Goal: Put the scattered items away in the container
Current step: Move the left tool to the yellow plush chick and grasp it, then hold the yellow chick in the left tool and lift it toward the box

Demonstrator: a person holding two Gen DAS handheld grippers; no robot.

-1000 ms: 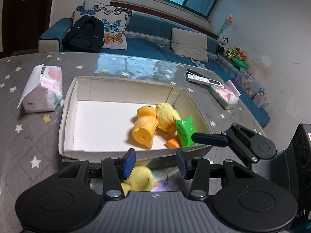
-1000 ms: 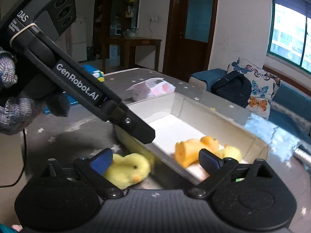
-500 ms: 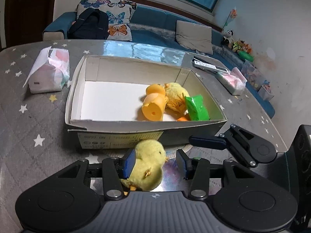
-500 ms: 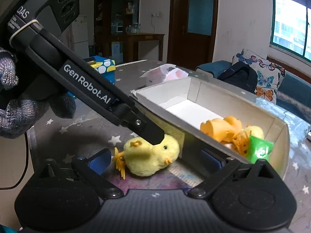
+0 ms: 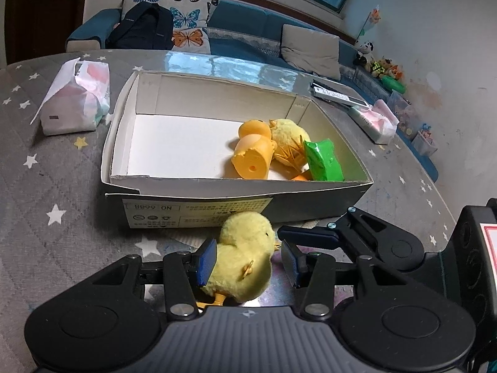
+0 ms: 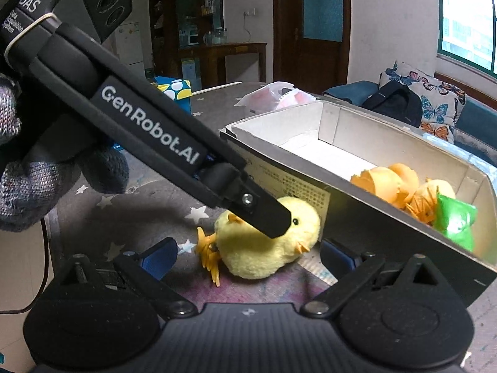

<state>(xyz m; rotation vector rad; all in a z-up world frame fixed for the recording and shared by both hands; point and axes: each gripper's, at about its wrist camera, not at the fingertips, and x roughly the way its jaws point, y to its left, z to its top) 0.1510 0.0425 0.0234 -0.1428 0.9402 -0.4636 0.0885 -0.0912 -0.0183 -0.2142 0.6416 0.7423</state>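
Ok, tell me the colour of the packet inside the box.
Bright green. The packet shows best in the left wrist view, lying by the box's right end.

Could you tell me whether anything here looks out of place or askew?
Yes: one yellow plush chick lies on its side on the table, outside the cardboard box, against its near wall, while the other toys are inside. The open left gripper straddles it, and the right gripper is open too.

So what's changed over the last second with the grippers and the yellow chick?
Both came down: the left hand-held gripper now straddles the plush chick, jaws open; the right hand-held gripper flanks it, open too. Nothing gripped. The box and its toys stayed put.
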